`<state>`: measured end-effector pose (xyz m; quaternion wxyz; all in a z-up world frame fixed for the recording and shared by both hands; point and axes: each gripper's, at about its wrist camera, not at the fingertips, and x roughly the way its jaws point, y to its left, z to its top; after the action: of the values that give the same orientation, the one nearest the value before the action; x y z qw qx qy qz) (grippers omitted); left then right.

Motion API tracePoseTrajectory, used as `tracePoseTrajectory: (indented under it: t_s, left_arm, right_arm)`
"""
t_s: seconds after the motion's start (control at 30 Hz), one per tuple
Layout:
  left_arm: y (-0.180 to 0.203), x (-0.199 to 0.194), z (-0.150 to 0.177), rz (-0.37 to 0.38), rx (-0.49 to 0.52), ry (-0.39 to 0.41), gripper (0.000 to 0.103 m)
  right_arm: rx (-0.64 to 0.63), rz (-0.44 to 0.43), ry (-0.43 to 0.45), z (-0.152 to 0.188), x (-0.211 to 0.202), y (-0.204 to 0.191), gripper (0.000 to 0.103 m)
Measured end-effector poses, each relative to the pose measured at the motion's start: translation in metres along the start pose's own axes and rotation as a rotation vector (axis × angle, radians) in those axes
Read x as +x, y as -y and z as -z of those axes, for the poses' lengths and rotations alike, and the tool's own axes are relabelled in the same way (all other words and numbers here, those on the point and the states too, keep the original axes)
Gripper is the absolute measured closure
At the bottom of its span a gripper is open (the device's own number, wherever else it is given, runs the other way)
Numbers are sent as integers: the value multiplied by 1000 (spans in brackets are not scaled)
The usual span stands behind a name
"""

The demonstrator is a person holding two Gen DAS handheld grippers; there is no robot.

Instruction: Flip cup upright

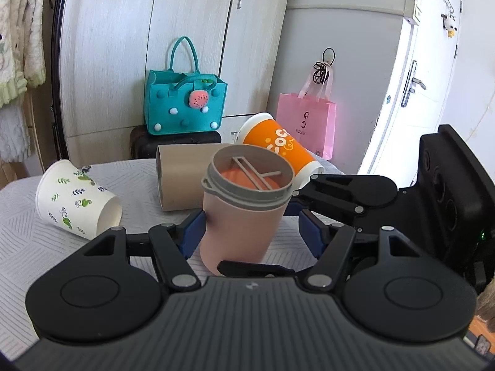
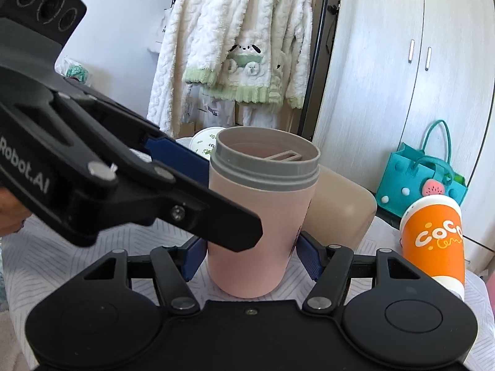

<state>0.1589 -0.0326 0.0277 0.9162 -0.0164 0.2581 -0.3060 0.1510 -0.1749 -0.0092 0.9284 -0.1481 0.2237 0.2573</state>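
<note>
Standing upright on the patterned tablecloth [image 1: 18,247], mouth up, the pink cup [image 1: 241,225] with its grey rim sat between the blue pads of both grippers. The left gripper [image 1: 250,232] was spread wide, its right pad clear of the wall. The right gripper [image 2: 250,256] flanked the cup closely; real contact could not be told. Behind lay a tan cup [image 1: 185,179], an orange cup [image 1: 278,148] and a leaf-printed paper cup [image 1: 77,198], all on their sides.
</note>
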Motion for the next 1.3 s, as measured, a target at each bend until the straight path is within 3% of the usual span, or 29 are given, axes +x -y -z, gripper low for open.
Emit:
tracePoseTrajectory:
  t_s: [0.5,0.63,0.83,1.07,1.3]
  left_arm:
    - [18,-26,8,-135,2,26,26]
    - [25,-46,10,-215,-33,12,24]
    - [37,-86,21,-218,-97,9,21]
    - [47,-122,34,-291,-131,8,18]
    - [60,-145,44,-304,-114,30,10]
  right_arm:
    - [12,105,-27,-7,-34,-5,19]
    - [29,125,0,-5,-62,-8,19]
    - [44,158,60,-7,-105,-21,18]
    - [39,198,128,-6,-143,-45,15]
    - [107,220,140,3,-162,-61,12]
